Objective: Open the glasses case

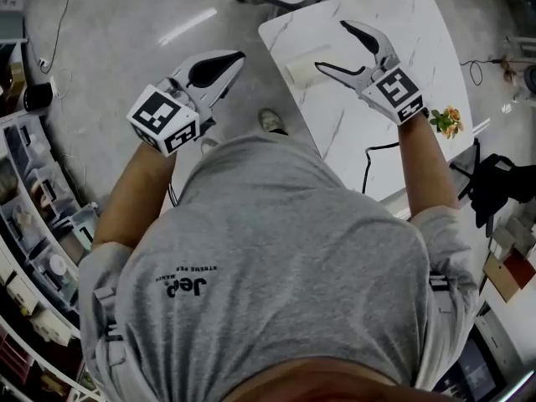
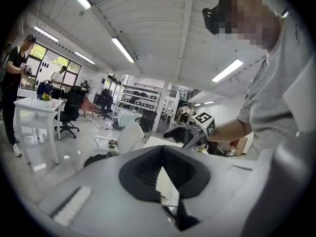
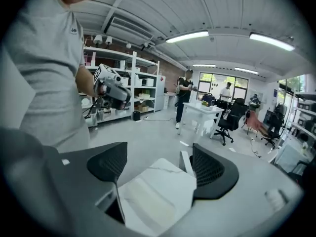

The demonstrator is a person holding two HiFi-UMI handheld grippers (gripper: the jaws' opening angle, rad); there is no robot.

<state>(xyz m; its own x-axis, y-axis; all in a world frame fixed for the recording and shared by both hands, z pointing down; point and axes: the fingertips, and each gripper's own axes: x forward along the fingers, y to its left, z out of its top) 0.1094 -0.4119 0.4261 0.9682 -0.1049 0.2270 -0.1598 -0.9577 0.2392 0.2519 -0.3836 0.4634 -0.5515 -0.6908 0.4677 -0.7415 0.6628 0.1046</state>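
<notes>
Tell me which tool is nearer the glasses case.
Right. The right tool, open, is beside the glasses case over the table; the left tool is off the table's left edge.

The left tool [image 1: 239, 57] has a pale grey body with black pads inside its jaws. Its marker cube [image 1: 163, 117] shows bold black squares on white. The right tool [image 1: 331, 44] has the same pale grey and black, and its marker cube [image 1: 400, 90] has the same black-and-white pattern. The table [image 1: 419, 32] is white marble with thin grey veins. On it, the glasses case [image 1: 306, 69] is a plain pale cream. The person's shirt [image 1: 276, 249] is grey with small dark lettering. The floor [image 1: 109, 32] is glossy grey. The flowers [image 1: 448, 121] are orange with green leaves.
</notes>
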